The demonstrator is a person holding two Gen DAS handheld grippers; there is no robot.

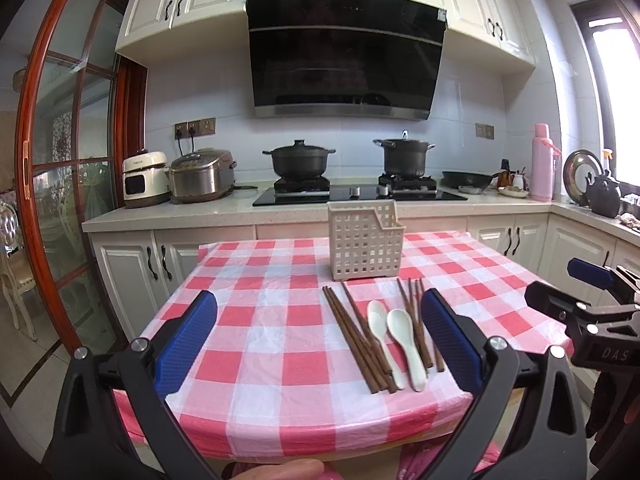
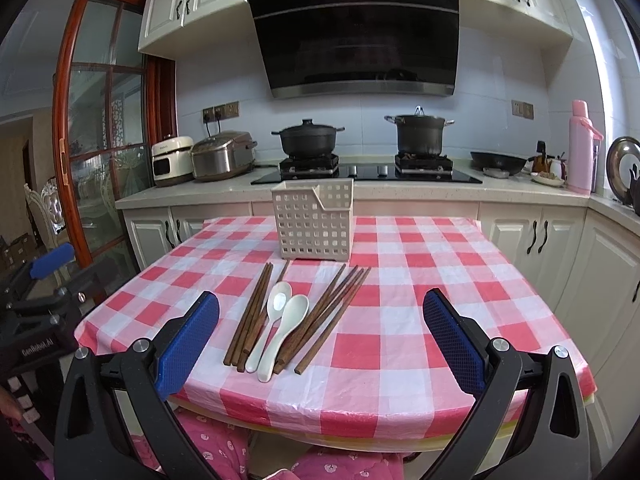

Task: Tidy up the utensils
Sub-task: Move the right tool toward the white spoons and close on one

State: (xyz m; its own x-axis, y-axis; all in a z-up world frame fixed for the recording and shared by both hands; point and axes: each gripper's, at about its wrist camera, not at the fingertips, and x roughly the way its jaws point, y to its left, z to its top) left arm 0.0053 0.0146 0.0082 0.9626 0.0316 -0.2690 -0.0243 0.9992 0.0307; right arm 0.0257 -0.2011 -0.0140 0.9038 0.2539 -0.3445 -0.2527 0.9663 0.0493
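Observation:
Two white ceramic spoons (image 2: 280,322) lie side by side on the red-checked table (image 2: 400,320), flanked by two bundles of dark wooden chopsticks (image 2: 250,314). A cream perforated utensil basket (image 2: 313,220) stands upright behind them. The spoons (image 1: 394,338), chopsticks (image 1: 354,338) and basket (image 1: 363,240) also show in the left wrist view. My left gripper (image 1: 320,334) is open and empty, above the near table edge left of the utensils. My right gripper (image 2: 320,332) is open and empty, in front of the utensils. The right gripper (image 1: 592,308) shows at the left view's right edge.
Behind the table runs a counter (image 2: 380,192) with a gas hob, two black pots (image 2: 308,140), a rice cooker (image 2: 222,156), a wok and a pink thermos (image 2: 582,148). A wooden glass door (image 2: 100,140) is on the left. Cabinets line the right side.

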